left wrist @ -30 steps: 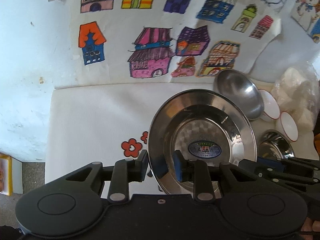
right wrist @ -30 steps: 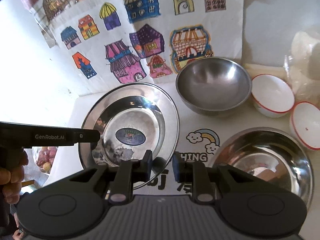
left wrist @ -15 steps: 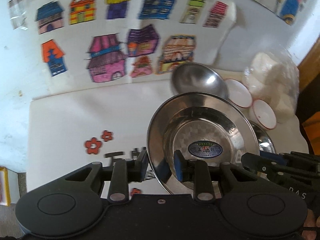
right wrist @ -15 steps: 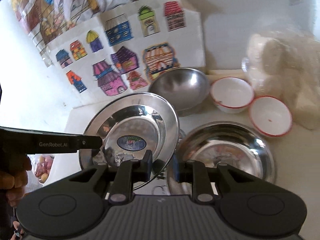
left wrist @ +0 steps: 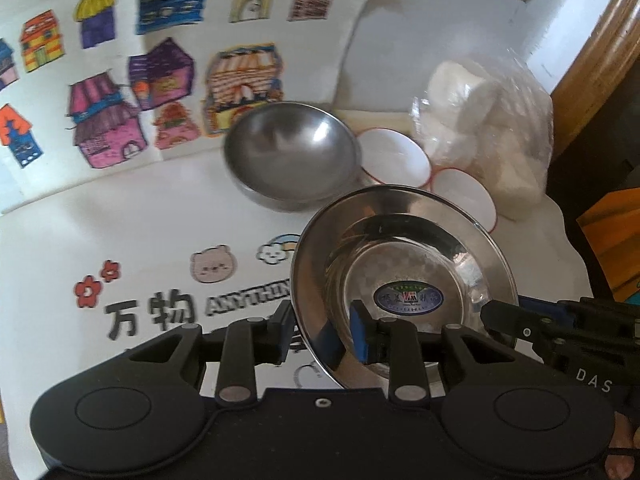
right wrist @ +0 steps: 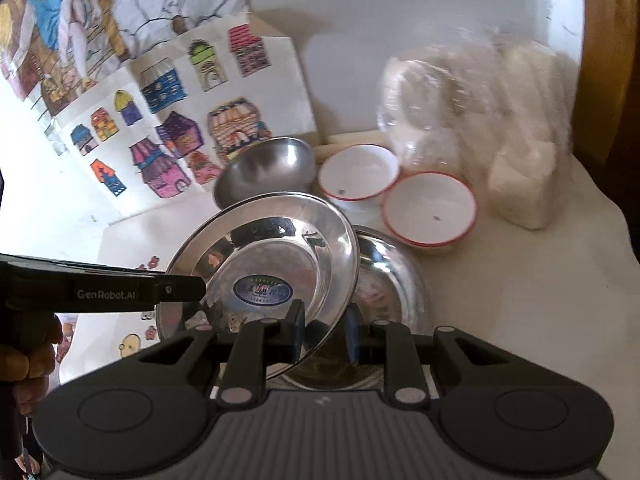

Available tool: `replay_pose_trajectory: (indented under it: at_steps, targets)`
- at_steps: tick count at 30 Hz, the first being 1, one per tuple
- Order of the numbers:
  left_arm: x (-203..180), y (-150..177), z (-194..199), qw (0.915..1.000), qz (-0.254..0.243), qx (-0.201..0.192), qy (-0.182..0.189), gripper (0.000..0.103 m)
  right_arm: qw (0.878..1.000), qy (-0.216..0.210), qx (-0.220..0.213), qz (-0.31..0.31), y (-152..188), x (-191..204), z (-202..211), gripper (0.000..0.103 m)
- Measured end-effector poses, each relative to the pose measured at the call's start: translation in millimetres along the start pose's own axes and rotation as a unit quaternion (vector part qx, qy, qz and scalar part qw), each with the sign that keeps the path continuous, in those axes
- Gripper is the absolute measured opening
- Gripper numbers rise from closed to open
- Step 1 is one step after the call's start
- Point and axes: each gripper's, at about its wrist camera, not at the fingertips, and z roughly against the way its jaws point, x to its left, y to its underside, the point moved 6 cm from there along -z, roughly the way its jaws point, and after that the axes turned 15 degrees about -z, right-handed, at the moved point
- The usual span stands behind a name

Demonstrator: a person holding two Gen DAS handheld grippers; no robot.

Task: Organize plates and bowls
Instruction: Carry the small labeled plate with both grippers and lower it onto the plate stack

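Steel plate (right wrist: 276, 256) now over 2nd plate (right wrist: 390, 276)

plate (right wrist: 276, 264): shiny steel, held up tilted, its near rim pinched between the right gripper (right wrist: 326, 336) fingers
left gripper (right wrist: 120, 292): reaches in from the left, tip touching the plate's far-left rim
second steel plate (right wrist: 394, 276): flat on the table, just beyond the fingers, partly under the held one
steel bowl (right wrist: 268, 164): farther ahead
two white bowls (right wrist: 394, 188): ahead, to the right
plastic bag (right wrist: 480, 120): far right

Polished steel gleams on the plate (left wrist: 404, 256), mirror-bright; the steel bowl (left wrist: 292, 156) behind looks duller, brushed. Two glossy white bowls (right wrist: 358, 172) wear red rims. The crinkly clear plastic bag (right wrist: 480, 120) shines; the tablecloth (left wrist: 120, 220) lies matt.
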Motion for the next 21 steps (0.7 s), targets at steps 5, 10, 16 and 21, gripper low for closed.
replay_pose_trajectory:
  at_steps: [5,10,16,21]
  targets:
    - [-17,-2,-10,1.0,-0.002,0.009,-0.002,0.032,1.0,0.0,0.009,-0.003,-5,-19,0,0.024]
    - [-26,1,-21,0.9998,0.001,0.021,-0.006,0.032,1.0,-0.002,0.022,0.001,-9,-30,-3,0.025]
    - [-33,5,-32,0.9992,0.011,0.036,-0.01,0.033,0.999,-0.007,0.047,-0.004,-8,-43,-10,0.025]
    - [-38,6,-36,0.9989,0.015,0.043,-0.014,0.033,0.998,-0.01,0.062,-0.007,-7,-50,-14,0.025]
